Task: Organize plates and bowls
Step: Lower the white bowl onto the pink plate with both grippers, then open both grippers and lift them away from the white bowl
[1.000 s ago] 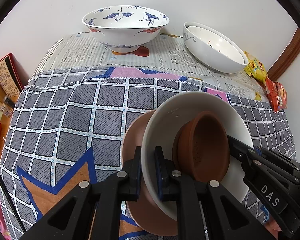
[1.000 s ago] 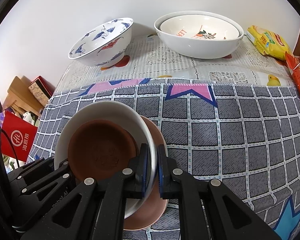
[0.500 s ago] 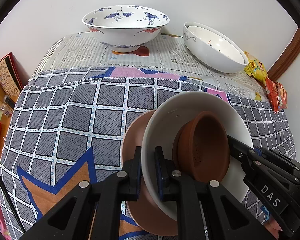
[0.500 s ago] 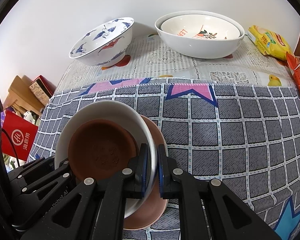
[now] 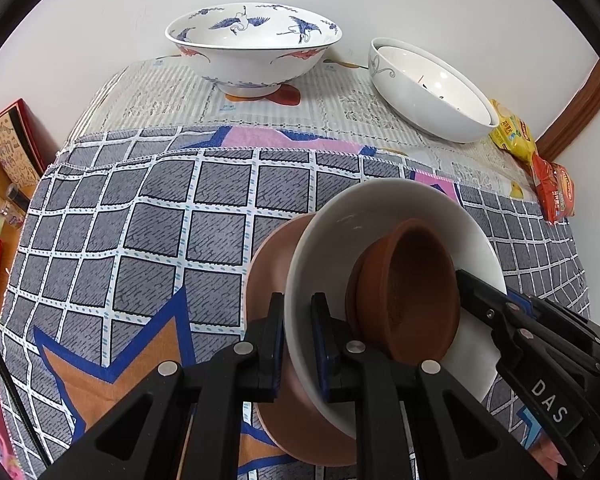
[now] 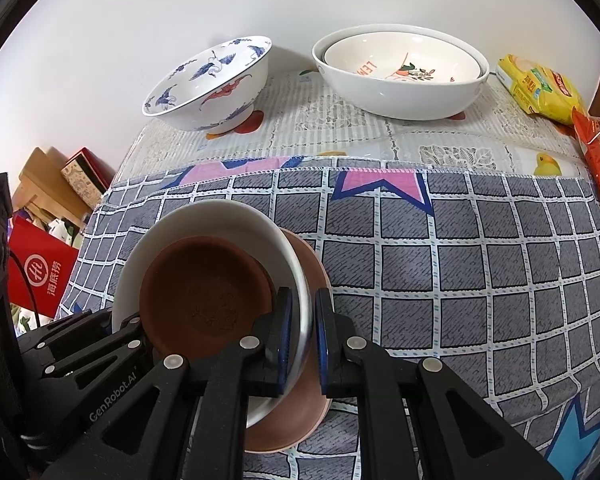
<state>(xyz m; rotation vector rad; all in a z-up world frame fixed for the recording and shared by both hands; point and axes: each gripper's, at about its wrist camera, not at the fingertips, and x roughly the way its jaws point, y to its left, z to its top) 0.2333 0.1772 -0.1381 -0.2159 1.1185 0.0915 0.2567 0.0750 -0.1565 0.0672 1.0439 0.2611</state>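
Landmark: the white bowl (image 5: 380,216), tilted above the checked cloth (image 5: 140,240) on the bench, at the near middle of both views.
Left tongs (image 5: 298,344): narrow, clamped on the white bowl's rim, one finger inside the bowl and one outside it.
Right tongs (image 6: 302,336): narrow too, pinching the same rim (image 6: 296,276) on the opposite side of the bowl, one finger in and one out.
Terracotta dish (image 5: 408,292): lies inside the white bowl, leaning against its inner wall; in the right wrist view its round brown face (image 6: 208,300) fills most of the bowl.
Pink-brown plate (image 5: 272,280): just under and behind the white bowl, its edge sticking out past the bowl's rim; whether the two touch I cannot tell.
Crane-painted bowl (image 5: 254,50): well beyond the white bowl, upright on the pale lace cloth (image 5: 160,96) by the wall.
Nested white bowls (image 6: 400,72): far from the white bowl, beside the crane-painted bowl, a smaller one sitting inside a larger one.
Snack packets (image 6: 540,88): yellow and red, at the far right edge of the bench, well apart from the white bowl.
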